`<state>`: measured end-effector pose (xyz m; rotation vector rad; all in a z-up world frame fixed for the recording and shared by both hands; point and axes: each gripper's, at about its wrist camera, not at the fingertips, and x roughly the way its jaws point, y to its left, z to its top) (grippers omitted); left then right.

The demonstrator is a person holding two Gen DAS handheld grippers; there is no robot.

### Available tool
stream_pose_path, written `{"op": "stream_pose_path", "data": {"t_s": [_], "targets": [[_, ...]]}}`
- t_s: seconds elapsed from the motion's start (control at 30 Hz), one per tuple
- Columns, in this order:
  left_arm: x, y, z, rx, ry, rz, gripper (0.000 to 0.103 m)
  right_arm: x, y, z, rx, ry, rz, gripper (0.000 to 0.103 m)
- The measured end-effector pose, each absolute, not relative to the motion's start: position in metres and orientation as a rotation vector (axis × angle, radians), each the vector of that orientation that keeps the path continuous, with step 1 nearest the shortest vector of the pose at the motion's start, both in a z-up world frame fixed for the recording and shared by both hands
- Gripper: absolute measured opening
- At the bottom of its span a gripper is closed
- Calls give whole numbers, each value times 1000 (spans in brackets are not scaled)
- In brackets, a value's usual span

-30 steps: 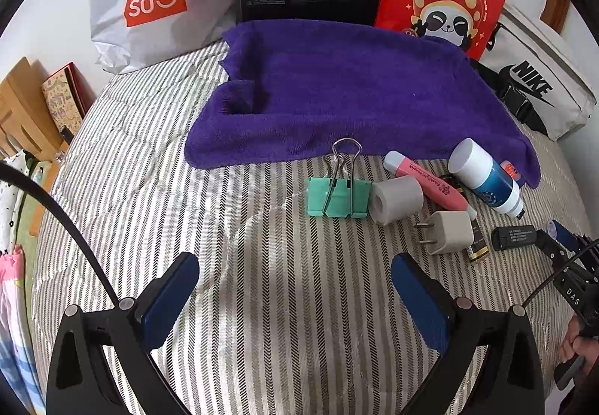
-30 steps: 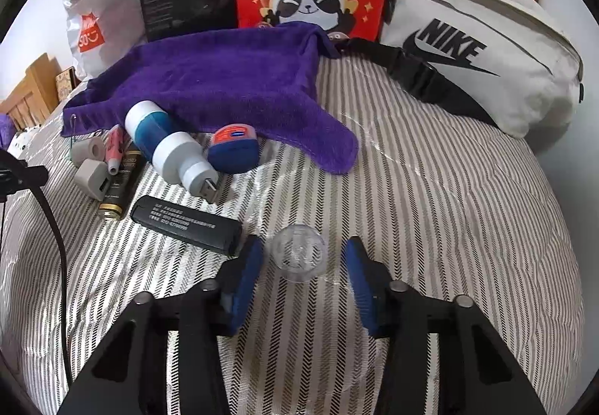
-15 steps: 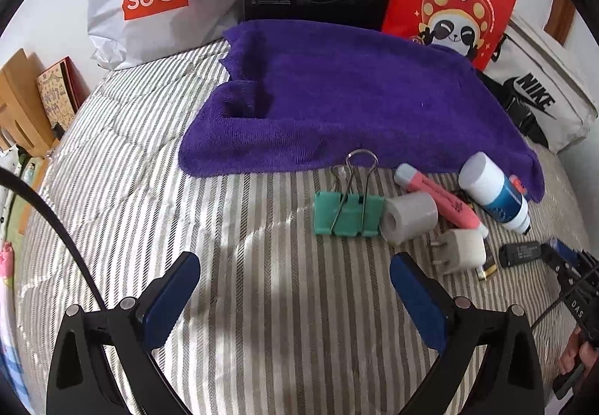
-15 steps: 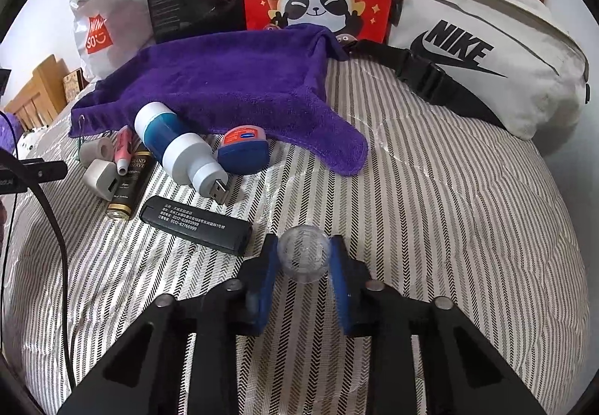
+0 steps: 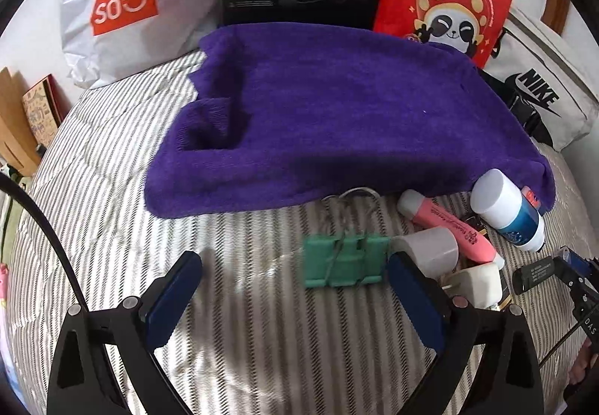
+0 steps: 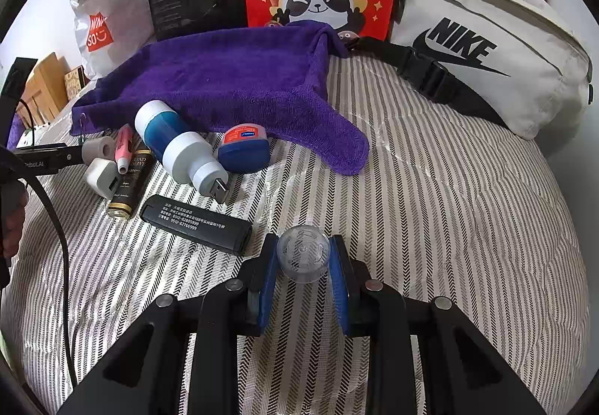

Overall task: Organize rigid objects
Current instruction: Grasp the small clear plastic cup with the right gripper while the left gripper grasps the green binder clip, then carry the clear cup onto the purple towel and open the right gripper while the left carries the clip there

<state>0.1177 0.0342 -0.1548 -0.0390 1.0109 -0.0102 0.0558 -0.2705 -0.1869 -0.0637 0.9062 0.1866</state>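
Clear cap [image 6: 304, 253]: round, see-through, on the striped quilt [image 6: 430, 212] near the camera, pinched between the blue pads [image 6: 268, 280] of the right gripper [image 6: 303, 265].
Right gripper: narrow, clamped on the clear cap from both sides.
Black stick [image 6: 196, 224]: just left of the cap, flat on the quilt.
Blue-white bottle [image 6: 176, 149]: farther left, lying down, USB plug at its near end.
Blue tin [image 6: 243, 149]: beside the bottle, at the towel's edge.
Towel [image 5: 337, 115]: purple, spread at the far side.
Left gripper [image 5: 295, 287]: wide, holding nothing, above the quilt.
Green clip [image 5: 342, 261]: between the left gripper's pads, close to the right pad; touch cannot be told.
Grey roll [image 5: 426, 250]: just right of the clip.
Pink marker [image 5: 453, 227]: behind the roll.
White plug [image 5: 475, 284]: near side of the roll.
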Motion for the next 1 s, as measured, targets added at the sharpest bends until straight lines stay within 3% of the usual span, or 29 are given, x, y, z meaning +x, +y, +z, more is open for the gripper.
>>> {"op": "stream_pose_path", "data": {"t_s": [0.17, 0.3, 0.33, 0.77, 0.8, 0.83, 1.0], "targets": [[121, 28, -158, -51, 1000, 25, 99, 57, -270, -187, -67, 912, 185, 27], [118, 29, -154, -32, 958, 49, 57, 58, -270, -186, -66, 922, 185, 27], [117, 32, -154, -43, 958, 49, 51, 58, -270, -186, -65, 924, 186, 27], [107, 35, -154, -27, 932, 22, 50, 57, -270, -186, -68, 933, 184, 27], [107, 34, -154, -15, 930, 8, 41, 57, -270, -186, -66, 933, 185, 27], [107, 32, -153, 7, 928, -13, 39, 57, -270, -186, -64, 934, 186, 27], [106, 37, -152, -25, 935, -46, 39, 57, -268, -182, -47, 938, 206, 27]]}}
